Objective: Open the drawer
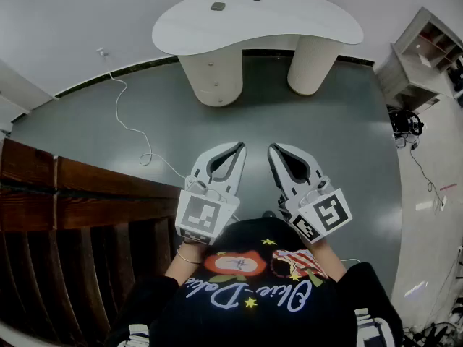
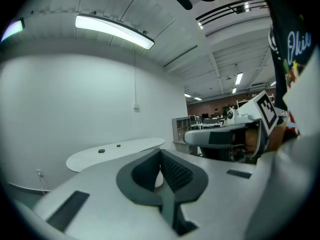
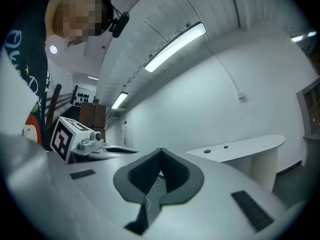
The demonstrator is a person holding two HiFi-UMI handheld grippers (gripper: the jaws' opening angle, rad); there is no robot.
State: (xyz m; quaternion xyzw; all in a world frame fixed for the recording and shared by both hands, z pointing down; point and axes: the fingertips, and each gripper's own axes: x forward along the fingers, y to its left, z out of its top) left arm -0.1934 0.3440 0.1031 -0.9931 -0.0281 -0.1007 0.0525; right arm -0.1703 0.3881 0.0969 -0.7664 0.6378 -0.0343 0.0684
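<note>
left gripper (image 1: 239, 147) and right gripper (image 1: 273, 149), side by side, jaws pressed together on nothing; white desk (image 1: 304, 22) stands far.

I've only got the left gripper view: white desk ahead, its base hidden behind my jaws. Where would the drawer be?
Observer: The head view shows two rounded pedestals under the desk. The pedestal on that view's left has small knobs down its front, likely drawers.
Operator: Is my right gripper closed?
Observer: Yes, the right gripper has its jaws together with nothing between them.
Operator: Anything beside me?
Observer: A dark wooden structure stands at your left.
</note>
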